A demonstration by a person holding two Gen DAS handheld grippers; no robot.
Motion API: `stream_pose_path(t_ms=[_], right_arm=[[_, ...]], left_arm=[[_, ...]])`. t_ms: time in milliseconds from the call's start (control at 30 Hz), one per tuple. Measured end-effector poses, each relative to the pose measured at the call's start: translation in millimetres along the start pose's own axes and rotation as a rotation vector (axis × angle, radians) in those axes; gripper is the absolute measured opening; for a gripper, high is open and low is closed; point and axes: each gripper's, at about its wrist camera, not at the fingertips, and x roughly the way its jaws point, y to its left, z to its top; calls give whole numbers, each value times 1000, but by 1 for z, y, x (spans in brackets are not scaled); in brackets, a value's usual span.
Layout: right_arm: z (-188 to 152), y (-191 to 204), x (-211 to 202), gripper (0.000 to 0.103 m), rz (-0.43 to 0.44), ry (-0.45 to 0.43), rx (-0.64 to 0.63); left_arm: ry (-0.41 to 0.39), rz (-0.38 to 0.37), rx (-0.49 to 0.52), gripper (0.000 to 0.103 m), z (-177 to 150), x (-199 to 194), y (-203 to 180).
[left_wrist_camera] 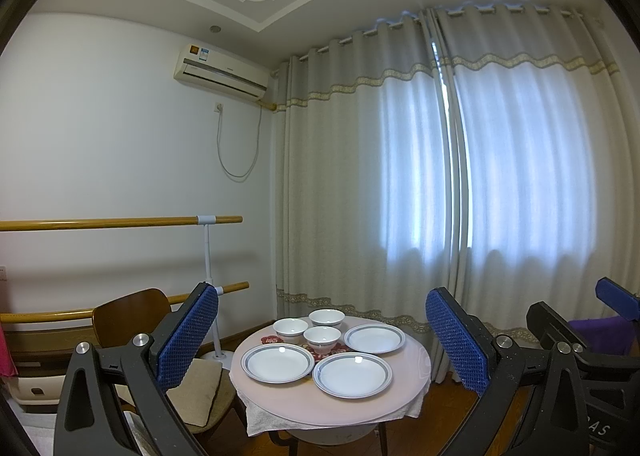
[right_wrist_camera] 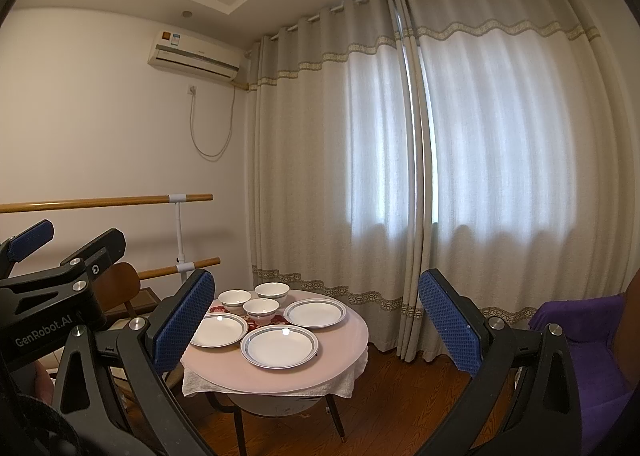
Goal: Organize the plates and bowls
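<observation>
Ahead of me stands a small round table (left_wrist_camera: 280,404), its pale pink top laid over a white cloth (left_wrist_camera: 260,422) that hangs past the edge. A red patterned mat (left_wrist_camera: 270,340) lies on it toward the far side. To my left a brown wooden chair (left_wrist_camera: 128,312) with a beige cushion (left_wrist_camera: 200,388) sits just beside the table. Two wooden bars (left_wrist_camera: 100,224) run along the white wall on a white stand (left_wrist_camera: 209,276). An air conditioner (left_wrist_camera: 220,72) hangs high on that wall. Long pale curtains (left_wrist_camera: 400,176) cover the window. A purple seat (right_wrist_camera: 580,356) sits at my right.

Glossy ceramic plates (left_wrist_camera: 352,374) and bowls (left_wrist_camera: 322,338) sit on a smooth table (left_wrist_camera: 332,408) above wood flooring (right_wrist_camera: 384,396).
</observation>
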Motion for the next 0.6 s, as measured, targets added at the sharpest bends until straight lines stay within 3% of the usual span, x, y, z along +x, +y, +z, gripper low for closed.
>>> stream_pose_path(t_ms=[367,600], right_arm=[[-2,1,9,103,11,22,0],[-15,-5,45,103,19,79,9]], left_arm=[[21,6,2,102,2,15,-3],[61,-5,8,102,-12,50,-4]])
